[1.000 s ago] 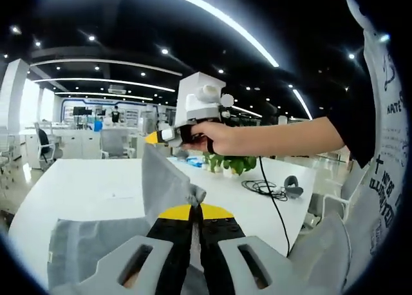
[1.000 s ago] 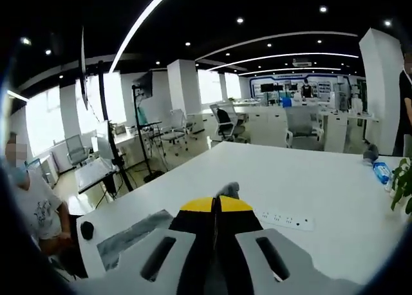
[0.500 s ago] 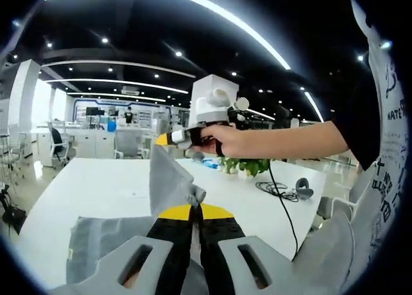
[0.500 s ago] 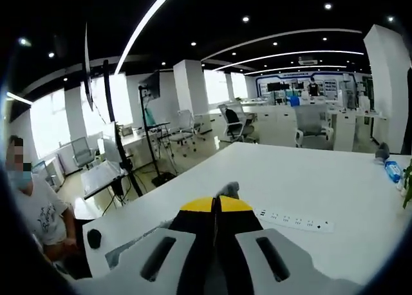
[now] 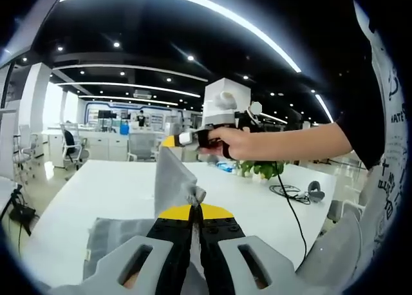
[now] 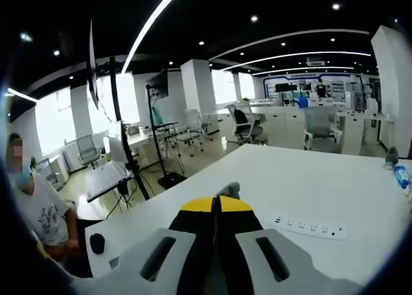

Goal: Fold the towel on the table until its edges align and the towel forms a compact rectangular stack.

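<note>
A grey towel [image 5: 170,182] hangs lifted off the white table [image 5: 103,185], stretched between both grippers. My left gripper [image 5: 196,208] is shut on one corner of it, a small tuft poking out above the yellow tips. The towel's lower part [image 5: 112,234] still lies on the table. The right gripper [image 5: 172,140], held in a person's hand, pinches the other corner higher up and farther away. In the right gripper view my right gripper [image 6: 216,201] is shut on a grey tuft of towel [image 6: 229,190] above the table [image 6: 302,185].
A potted plant [image 5: 261,169], a black cable and a dark mouse [image 5: 314,192] sit on the table's right side. A white power strip [image 6: 309,227] lies ahead of the right gripper. A seated person [image 6: 32,211] is at the table's left end, near tripods and office chairs.
Both grippers have kept their hold on the towel and risen a little. Both views have swung, so the room and table have slid sideways and the flat part of the towel left the right gripper view.
</note>
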